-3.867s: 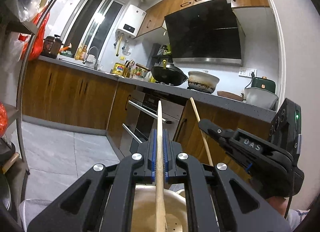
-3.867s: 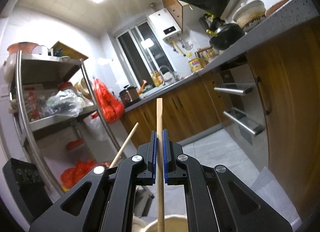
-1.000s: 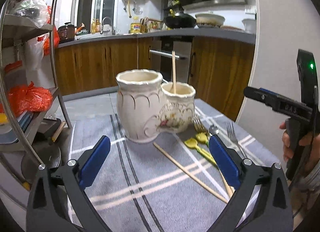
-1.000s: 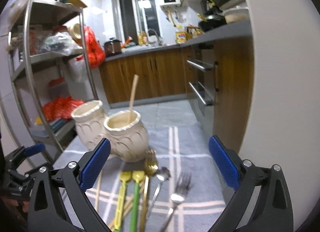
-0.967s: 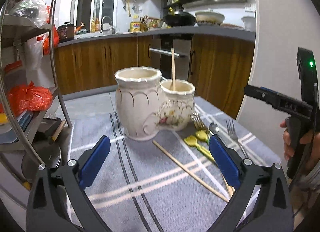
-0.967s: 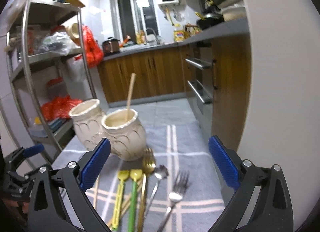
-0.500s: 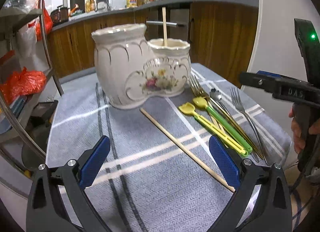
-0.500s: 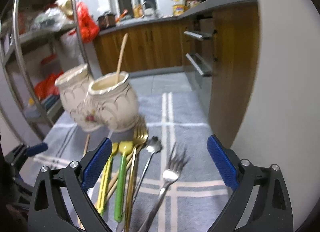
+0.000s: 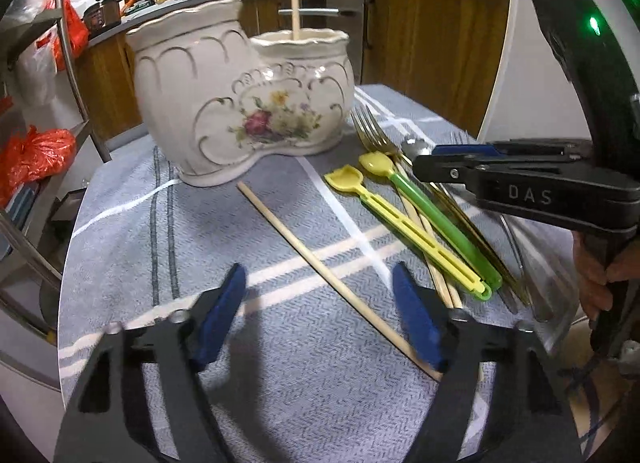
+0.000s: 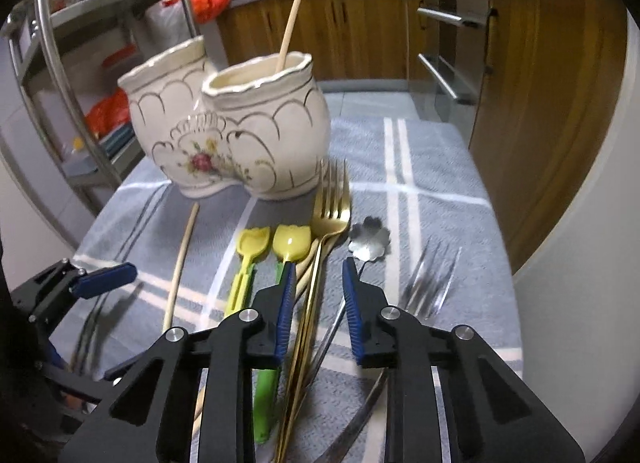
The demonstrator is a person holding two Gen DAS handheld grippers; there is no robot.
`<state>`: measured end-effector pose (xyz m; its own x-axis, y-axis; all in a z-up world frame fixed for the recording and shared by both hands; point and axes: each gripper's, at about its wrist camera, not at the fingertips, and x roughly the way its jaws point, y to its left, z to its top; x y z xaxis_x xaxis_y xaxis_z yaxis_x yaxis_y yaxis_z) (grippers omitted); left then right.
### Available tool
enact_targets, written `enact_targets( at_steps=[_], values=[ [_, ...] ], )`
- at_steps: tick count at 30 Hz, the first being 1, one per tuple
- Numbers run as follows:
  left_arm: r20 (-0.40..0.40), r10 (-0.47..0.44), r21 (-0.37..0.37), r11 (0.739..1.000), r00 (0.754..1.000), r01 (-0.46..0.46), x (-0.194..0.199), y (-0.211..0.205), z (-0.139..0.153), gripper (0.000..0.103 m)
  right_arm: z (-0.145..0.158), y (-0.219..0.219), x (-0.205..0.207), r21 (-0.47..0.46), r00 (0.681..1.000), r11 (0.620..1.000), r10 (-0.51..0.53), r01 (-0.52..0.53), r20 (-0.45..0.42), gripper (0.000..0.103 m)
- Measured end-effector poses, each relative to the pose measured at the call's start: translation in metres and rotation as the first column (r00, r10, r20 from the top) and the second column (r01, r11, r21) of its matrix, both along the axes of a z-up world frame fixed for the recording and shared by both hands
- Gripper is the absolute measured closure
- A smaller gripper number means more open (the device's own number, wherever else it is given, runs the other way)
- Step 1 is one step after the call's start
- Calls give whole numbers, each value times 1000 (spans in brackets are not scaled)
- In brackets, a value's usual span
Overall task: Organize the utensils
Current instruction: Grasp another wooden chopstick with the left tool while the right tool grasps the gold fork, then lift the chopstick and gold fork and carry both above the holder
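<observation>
Left gripper (image 9: 320,303): my jaws wide apart, straddling the loose chopstick (image 9: 332,275), lower centre.
Right gripper (image 10: 318,299): part-open around the gold fork (image 10: 326,231) handle.
Holder (image 10: 240,131): cream ceramic, upper left, one chopstick inside.

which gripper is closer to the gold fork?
Right. The right gripper is open with its fingers straddling the gold fork handle; the left gripper is open over the loose chopstick, off to the side.

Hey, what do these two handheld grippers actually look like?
Both are matte black plastic frames with triangular cutouts, silver screws and blue ribbed pads lining the jaws. Seen from the left gripper, the right gripper carries white "DAS" lettering and a green indicator light, with a bare hand gripping its handle.
</observation>
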<state>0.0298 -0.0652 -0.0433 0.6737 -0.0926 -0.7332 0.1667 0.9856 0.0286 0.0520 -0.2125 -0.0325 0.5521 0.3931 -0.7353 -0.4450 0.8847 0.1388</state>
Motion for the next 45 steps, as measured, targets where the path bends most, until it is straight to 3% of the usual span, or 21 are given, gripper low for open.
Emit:
enact_targets(
  at_steps=[5,7,9,11,15,22,29,39,45],
  values=[
    [-21,7,-2,1000,1000,-7,5,-4,-2,49,-6,7,6,-41,1000,999,0,-1,-14,83],
    [-27,5,-2,1000,1000,-5,8,-3,-1,73,-7,8,8,-31,1000,1000,4,-5,-20,83],
    [-42,-2,-19,1000,999,1,10,4,0,87,-8,7,11,-9,999,1000,14,-14,-34,88],
    [-57,-13,-50,999,998,10,11,12,1,89,-7,6,12,6,999,1000,13,-13,-42,93],
    [-79,-33,-63,998,996,28,11,23,3,96,-6,2,11,8,999,1000,-2,2,-38,95],
    [-114,-91,-12,996,989,90,0,37,4,99,1,-6,6,34,1000,999,-11,12,-19,96],
    [-83,-118,-4,993,990,118,-15,49,6,99,24,-21,-4,107,997,994,-33,26,64,97],
    [109,-140,-87,985,984,150,-32,74,27,99,68,-32,-36,198,951,980,-47,-15,305,97],
    [269,-138,-136,974,953,180,-48,86,48,99,87,-23,-55,202,896,979,-59,-35,441,97]
  ],
)
